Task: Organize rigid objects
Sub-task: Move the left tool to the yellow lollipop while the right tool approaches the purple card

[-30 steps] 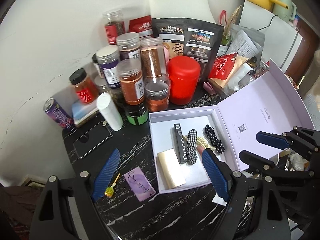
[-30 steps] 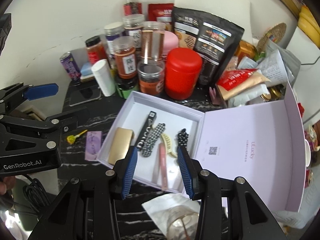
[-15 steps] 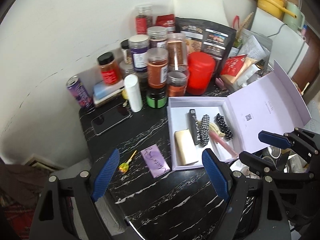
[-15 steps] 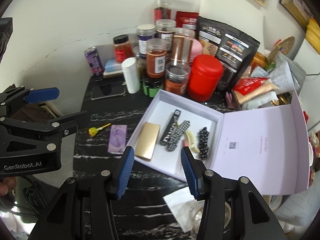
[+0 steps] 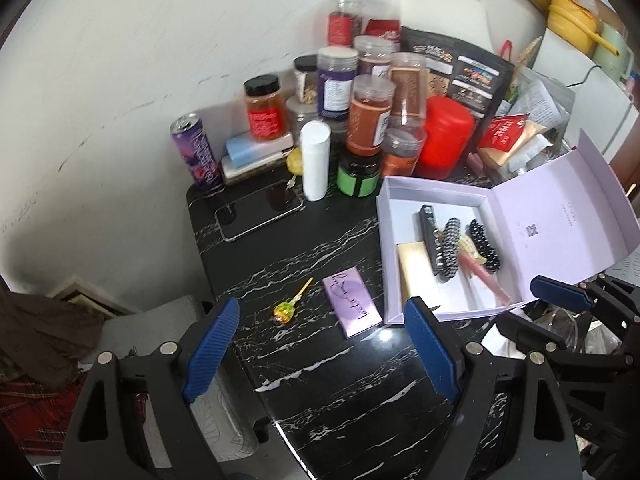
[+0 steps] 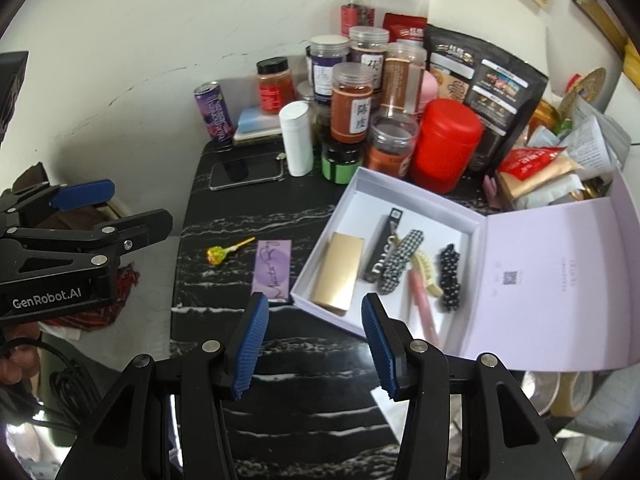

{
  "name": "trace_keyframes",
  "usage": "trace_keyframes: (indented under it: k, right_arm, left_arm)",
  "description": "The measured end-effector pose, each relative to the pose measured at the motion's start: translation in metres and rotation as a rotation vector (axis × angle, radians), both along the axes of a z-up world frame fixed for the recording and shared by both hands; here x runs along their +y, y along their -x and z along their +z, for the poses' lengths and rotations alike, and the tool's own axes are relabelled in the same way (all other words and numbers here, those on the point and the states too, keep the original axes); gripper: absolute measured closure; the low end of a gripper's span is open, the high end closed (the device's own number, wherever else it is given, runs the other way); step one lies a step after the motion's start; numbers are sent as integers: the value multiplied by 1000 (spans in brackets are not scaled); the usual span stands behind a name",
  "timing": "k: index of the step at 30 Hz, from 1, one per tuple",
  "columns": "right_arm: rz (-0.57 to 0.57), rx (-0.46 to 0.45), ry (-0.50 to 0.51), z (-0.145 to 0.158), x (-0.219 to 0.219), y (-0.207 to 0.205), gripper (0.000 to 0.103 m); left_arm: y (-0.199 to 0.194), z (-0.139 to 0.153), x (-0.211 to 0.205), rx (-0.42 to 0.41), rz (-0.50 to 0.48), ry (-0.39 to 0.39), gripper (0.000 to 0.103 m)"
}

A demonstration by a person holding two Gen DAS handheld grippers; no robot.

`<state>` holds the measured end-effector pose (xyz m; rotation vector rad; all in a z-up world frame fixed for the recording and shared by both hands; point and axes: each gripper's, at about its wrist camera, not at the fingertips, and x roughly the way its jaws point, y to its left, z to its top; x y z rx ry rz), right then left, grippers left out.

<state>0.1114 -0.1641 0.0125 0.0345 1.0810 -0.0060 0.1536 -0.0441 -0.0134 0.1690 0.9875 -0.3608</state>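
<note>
Item: open lilac box (image 6: 416, 196) at right, already holding clips and a gold case; purple card (image 5: 351, 301) and lollipop (image 5: 289, 307) loose on the near table, my left gripper (image 5: 322, 350) spread wide, empty, my next pick judged the card.

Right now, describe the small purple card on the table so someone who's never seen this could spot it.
Find the open lilac box on the black marble table. Just outside its left wall lies the flat purple card with dark handwriting. A yellow lollipop lies further left; the card is the only purple rectangle there.
</note>
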Motion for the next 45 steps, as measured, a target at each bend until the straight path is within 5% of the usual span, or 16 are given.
trace_keyframes:
  k: [12, 24, 45]
  right_arm:
    - [39, 1, -33, -32, 19, -24, 54]
    - [140, 44, -49, -75, 48, -50, 54]
    - [198, 278, -14, -166, 62, -122, 55]
  left_arm:
    - [-17, -40, 23, 38, 15, -28, 18]
    - [-46, -89, 46, 122, 24, 39, 18]
    - [-88, -168, 51, 242, 48, 54, 18]
